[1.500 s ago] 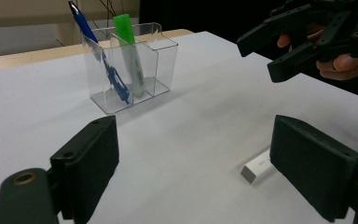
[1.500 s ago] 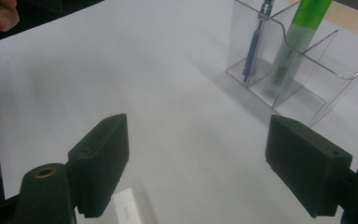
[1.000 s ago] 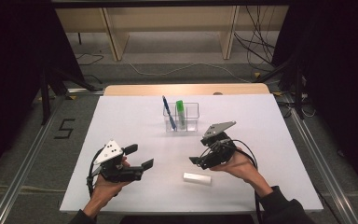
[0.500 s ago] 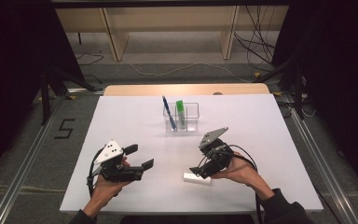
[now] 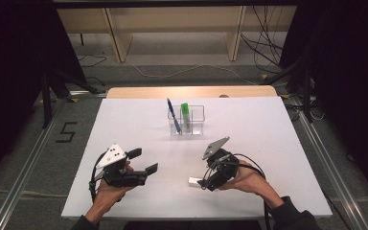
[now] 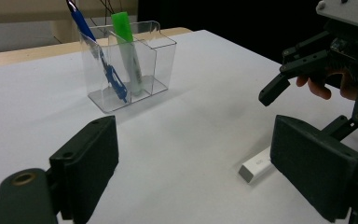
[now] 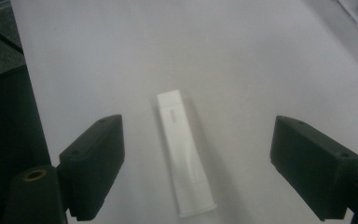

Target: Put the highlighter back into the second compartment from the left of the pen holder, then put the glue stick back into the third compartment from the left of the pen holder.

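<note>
Nearest to me on the bench [image 5: 124,120], my right tool [image 5: 204,183] hung low over the white stick [image 7: 184,161], jaws spread wide and gripping nothing, one jaw to each side of it in the right gripper view. I judged I had lined them across its narrow width so a squeeze would catch the long flat flanks. That stick lay flat on the bare bench near my edge, apart from everything else; it looked like a slim white rectangular bar, a capped marker or eraser perhaps, with a small grey marking I could not read and a seam near one end. My left tool [image 5: 143,162] sat off to the left, released as well and empty, seemingly just parked out of the way. Farther off, around mid-bench, stood the clear organiser [image 5: 196,125], with a blue pen [image 5: 173,115] leaning in one compartment and a green marker [image 5: 185,115] upright beside it, which I took as the likely home for the stick.
</note>
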{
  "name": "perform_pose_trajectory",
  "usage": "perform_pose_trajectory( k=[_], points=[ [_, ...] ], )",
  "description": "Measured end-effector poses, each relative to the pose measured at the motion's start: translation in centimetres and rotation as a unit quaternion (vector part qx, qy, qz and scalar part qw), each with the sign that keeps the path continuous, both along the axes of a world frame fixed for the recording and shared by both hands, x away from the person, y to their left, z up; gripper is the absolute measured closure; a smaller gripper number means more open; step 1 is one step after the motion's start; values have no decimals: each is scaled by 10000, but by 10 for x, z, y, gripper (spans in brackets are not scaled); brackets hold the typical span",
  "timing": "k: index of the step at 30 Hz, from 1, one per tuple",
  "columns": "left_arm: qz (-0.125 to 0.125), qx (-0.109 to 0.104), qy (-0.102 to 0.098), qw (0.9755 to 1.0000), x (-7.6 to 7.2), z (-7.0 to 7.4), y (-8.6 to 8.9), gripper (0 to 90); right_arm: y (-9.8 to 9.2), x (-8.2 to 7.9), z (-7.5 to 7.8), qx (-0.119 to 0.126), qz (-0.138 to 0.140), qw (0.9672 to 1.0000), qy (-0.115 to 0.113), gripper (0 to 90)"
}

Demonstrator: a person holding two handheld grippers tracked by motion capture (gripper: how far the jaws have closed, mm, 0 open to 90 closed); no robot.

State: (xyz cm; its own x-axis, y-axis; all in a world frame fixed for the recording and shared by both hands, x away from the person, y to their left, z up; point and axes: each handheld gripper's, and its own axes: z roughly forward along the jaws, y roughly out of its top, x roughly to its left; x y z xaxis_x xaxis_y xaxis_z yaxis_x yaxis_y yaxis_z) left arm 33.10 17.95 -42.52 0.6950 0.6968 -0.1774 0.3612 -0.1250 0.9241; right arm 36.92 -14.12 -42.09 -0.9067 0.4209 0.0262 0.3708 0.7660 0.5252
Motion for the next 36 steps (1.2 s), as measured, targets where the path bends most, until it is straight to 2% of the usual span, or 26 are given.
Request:
perform_pose_trajectory(
  k=[15, 29, 36],
  points=[
    [-10, 19, 0, 10000, 0, 0, 0, 146, 0, -6, -10, -397, 137, 9990, 128, 183],
    [-7, 15, 14, 10000, 0, 0, -1, 146, -1, -9, -15, -703, 240, 9970, 212, 182],
    [-5, 37, 22, 10000, 0, 0, -1, 146, -1, -8, -16, -870, 281, 9955, 238, 211]
  ],
)
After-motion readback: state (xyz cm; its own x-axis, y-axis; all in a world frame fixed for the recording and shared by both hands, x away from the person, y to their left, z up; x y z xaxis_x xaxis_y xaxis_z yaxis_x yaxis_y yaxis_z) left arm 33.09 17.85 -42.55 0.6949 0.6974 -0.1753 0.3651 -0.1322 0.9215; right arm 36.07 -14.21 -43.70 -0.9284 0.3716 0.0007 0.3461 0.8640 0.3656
